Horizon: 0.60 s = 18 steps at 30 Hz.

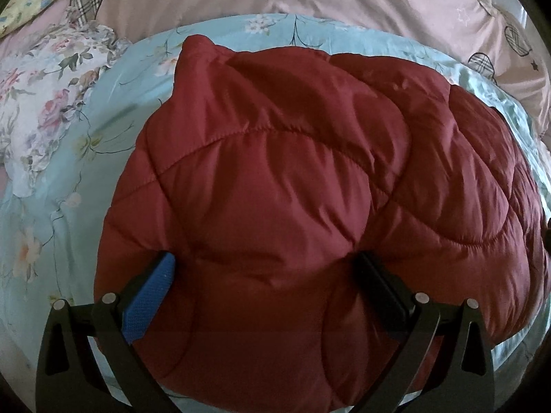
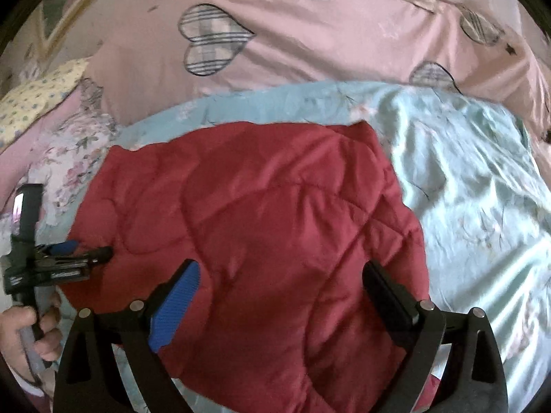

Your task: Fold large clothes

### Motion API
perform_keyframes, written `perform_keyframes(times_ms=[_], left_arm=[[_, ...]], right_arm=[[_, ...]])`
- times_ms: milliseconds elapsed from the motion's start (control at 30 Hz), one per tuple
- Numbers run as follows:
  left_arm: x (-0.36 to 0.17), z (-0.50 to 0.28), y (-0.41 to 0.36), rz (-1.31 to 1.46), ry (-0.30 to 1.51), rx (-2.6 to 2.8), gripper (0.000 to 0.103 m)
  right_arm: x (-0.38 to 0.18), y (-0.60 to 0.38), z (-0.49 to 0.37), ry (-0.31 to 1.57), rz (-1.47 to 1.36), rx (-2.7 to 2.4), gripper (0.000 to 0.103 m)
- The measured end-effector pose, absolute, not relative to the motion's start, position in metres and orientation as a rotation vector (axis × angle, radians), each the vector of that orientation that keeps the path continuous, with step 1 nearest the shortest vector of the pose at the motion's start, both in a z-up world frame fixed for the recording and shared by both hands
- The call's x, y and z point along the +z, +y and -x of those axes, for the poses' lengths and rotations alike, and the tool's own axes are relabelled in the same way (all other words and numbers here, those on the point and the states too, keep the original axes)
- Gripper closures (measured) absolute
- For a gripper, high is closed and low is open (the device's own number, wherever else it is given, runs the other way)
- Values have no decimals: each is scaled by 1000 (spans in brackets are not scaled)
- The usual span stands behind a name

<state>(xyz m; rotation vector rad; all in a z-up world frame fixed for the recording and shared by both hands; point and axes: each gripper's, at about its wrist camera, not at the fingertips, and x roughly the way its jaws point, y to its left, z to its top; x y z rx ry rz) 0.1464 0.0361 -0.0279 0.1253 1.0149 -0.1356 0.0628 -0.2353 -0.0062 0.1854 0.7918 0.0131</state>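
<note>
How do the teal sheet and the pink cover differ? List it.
The teal sheet carries small flowers; the pink cover carries plaid hearts. The teal sheet lies under the red quilted coat; the pink cover lies beyond it, clear of the coat. Both are wrinkled bedding.

red quilted jacket [image 1: 292,179] | folded into a puffy bundle (stitched diamond panels) | lying on the bed

No text, label, brand or number can be read in either view; the bedding carries only printed patterns.
</note>
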Motion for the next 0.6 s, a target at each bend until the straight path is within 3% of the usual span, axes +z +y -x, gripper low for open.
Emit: perform_keyframes(times_ms=[233, 600], left_arm=[[-29, -142, 36, -127, 985, -142, 0], [-14, -129, 45, -114, 943, -180, 0]], right_arm=[[-43, -226, -82, 864, -129, -9, 4], [-49, -228, -82, 854, -138, -33, 3]])
